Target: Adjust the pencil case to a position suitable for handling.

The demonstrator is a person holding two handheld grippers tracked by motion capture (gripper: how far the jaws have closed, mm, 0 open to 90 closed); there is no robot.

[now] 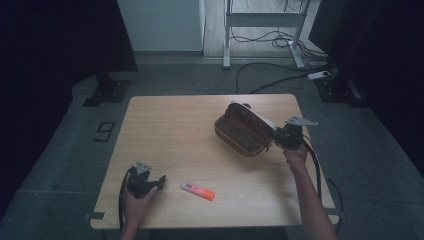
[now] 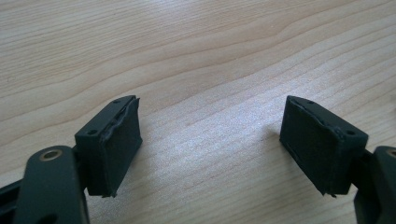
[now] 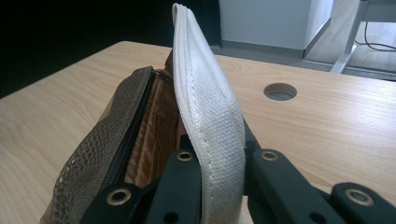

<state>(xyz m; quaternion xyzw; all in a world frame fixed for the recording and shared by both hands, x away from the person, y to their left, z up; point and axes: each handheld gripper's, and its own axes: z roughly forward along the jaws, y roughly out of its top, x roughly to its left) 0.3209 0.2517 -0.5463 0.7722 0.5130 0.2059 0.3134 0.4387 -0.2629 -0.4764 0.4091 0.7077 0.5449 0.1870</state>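
Jaws of the right gripper [image 3: 219, 186] are clamped on the white flap [image 3: 205, 107] of a pouch [image 1: 245, 131], the canvas edge pinched between the two black arms. Jaws of the left gripper [image 2: 210, 140] stand wide apart over bare wood, with nothing between the pads.

High view: the pouch lies open toward the far right corner of the counter [image 1: 175, 130], its brown lining facing up and its white flap raised on the side nearest the right edge. The right gripper [image 1: 280, 137] meets the pouch at that flap, held by the right hand [image 1: 295, 154], whose forearm enters from the near edge. The left gripper [image 1: 159, 182] rests near the near left corner, held by the left hand [image 1: 136, 202], jaws pointing toward the right edge. A marker [image 1: 198, 190], white at one end and orange at the other, lies on the counter just beside the left jaws, near the near edge and well apart from the pouch.

Right gripper view: the flap stands almost upright; beside it show a brown mesh panel [image 3: 93, 154], a dark zip [image 3: 135, 126] and a quilted tan lining. A round hole [image 3: 279, 91] is cut in the counter beyond the pouch.
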